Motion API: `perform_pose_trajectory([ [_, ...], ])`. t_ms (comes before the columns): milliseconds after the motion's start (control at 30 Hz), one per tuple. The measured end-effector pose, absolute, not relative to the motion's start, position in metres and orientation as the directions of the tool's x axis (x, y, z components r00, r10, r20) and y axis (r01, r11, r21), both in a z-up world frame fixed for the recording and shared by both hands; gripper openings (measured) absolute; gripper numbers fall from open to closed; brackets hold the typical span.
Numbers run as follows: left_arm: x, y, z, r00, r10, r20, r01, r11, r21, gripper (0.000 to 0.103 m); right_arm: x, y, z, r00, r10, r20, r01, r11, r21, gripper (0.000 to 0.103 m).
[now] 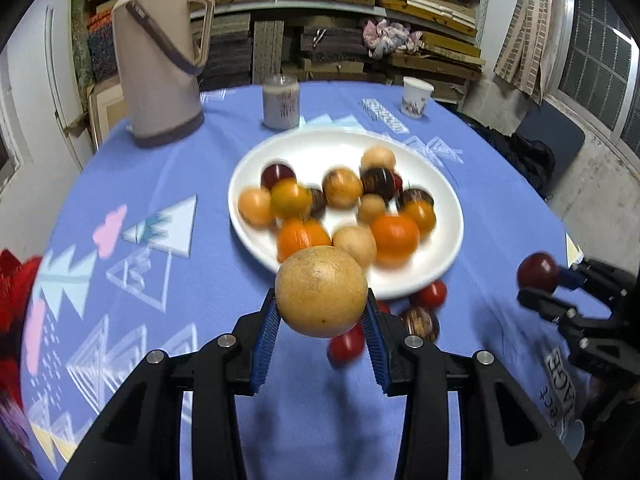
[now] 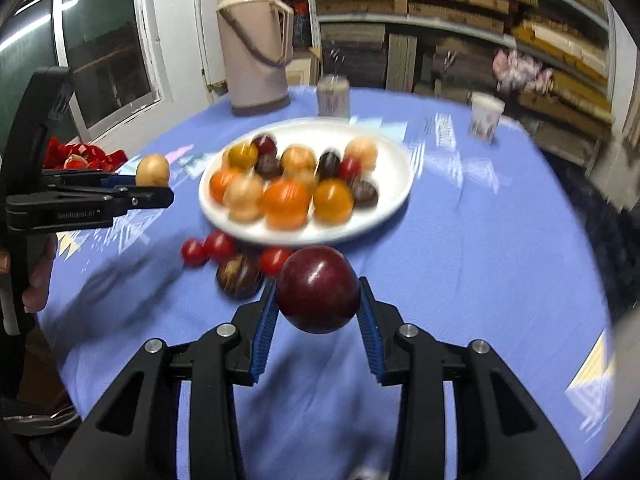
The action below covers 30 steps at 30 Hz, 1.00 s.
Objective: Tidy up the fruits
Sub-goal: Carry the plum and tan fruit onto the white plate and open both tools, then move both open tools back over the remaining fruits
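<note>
Red cloth (image 2: 86, 157) clearest from right wrist.

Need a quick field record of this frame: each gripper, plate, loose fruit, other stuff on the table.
left gripper: shut on tan round fruit, lifted off the cloth
right gripper: shut on dark red plum, lifted
white plate: piled with orange, tan and dark fruits
loose fruit: red tomatoes and a dark brown fruit, on the blue tablecloth beside the plate's near rim
also on table: thermos, two cups
</note>
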<state>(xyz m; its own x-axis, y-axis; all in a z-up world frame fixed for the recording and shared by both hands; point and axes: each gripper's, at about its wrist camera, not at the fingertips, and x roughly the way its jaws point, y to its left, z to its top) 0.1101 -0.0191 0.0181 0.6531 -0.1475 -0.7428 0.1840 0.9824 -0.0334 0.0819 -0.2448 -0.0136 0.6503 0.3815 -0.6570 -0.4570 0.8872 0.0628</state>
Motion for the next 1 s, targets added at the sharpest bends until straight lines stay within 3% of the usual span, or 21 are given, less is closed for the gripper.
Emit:
perform_pose_trajectory([
  [300, 0.187, -0.028, 0.033, 0.666, -0.132, -0.734, 0.172, 0.985, -0.020, 0.041, 0.166, -0.223, 0.029, 0.718, 0.377, -0.586, -0.419, 0.905, 0.069, 0.038],
  [600, 0.239, -0.034, 0.005, 0.626, -0.129, -0.769, 0.146, 0.988, -0.047, 0.041, 0.242, -0.197, 0.001, 0.674, 0.378, -0.635, -0.378, 0.915, 0.143, 0.038],
  [800, 0.252, -0.034, -0.005, 0.625, -0.142, -0.768, 0.143, 0.988, -0.066, 0.041, 0.249, -0.201, -0.013, 0.699, 0.415, -0.582, -0.387, 0.904, 0.180, 0.039],
  [867, 0.253, -0.035, -0.008, 0.631, -0.140, -0.763, 0.140, 0.988, -0.066, 0.042, 0.248, -0.206, -0.016, 0.738, 0.419, -0.529, -0.377, 0.906, 0.191, 0.054],
  [900, 0.253, -0.035, -0.009, 0.637, -0.129, -0.760, 0.136, 0.989, -0.054, 0.051, 0.248, -0.209, -0.019, 0.751, 0.411, -0.517, -0.366, 0.910, 0.193, 0.068],
  [933, 0.252, -0.035, -0.010, 0.640, -0.120, -0.759, 0.134, 0.990, -0.044, 0.067, 0.250, -0.212, -0.021, 0.750, 0.406, -0.522, -0.354, 0.913, 0.203, 0.070],
  [1000, 0.248, -0.031, -0.008, 0.655, -0.137, -0.743, 0.135, 0.989, -0.064, 0.074, 0.253, -0.217, -0.022, 0.736, 0.421, -0.530, -0.347, 0.907, 0.238, 0.070],
])
